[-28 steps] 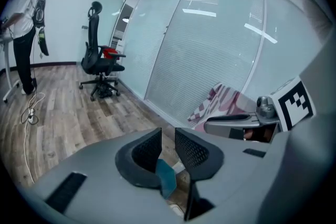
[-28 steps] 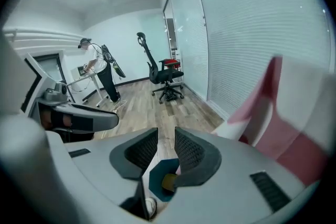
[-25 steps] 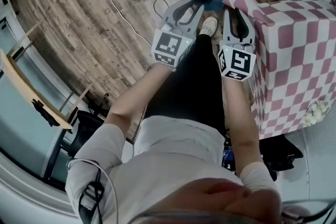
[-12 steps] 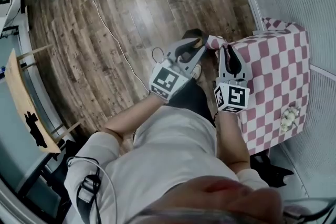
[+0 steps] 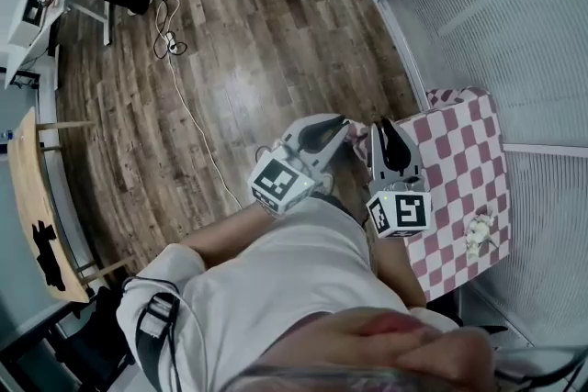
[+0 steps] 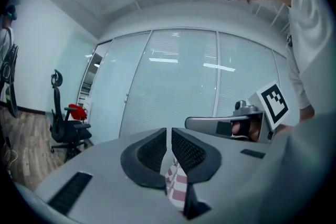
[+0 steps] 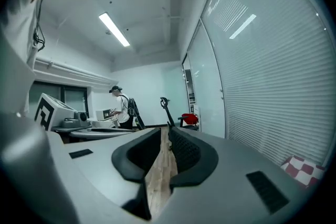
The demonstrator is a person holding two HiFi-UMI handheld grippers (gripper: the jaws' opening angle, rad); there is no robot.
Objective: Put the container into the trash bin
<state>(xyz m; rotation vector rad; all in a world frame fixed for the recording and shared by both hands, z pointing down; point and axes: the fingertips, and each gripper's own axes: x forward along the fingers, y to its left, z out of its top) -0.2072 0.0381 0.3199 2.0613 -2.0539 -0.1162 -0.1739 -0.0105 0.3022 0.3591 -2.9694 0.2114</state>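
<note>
No container or trash bin shows in any view. In the head view both grippers are held up side by side in front of the person's body, pointing roughly level. My left gripper (image 5: 340, 126) has its jaws closing to a narrow slit with nothing between them (image 6: 169, 131); only the checked cloth shows through the gap. My right gripper (image 5: 386, 122) is also closing, with a slightly wider gap (image 7: 164, 131) that shows bare wood floor and holds nothing. Each gripper appears at the edge of the other's view.
A table under a pink and white checked cloth (image 5: 459, 161) stands right of the grippers, with a small white object (image 5: 480, 232) on it. Window blinds (image 5: 514, 14) line the right. A cable (image 5: 184, 106) lies on the wood floor, and a wooden desk (image 5: 37, 197) is at left.
Both grippers have risen a long way and levelled out. The dark bin seen at their fingertips a second ago is out of sight. The jaws have narrowed.
</note>
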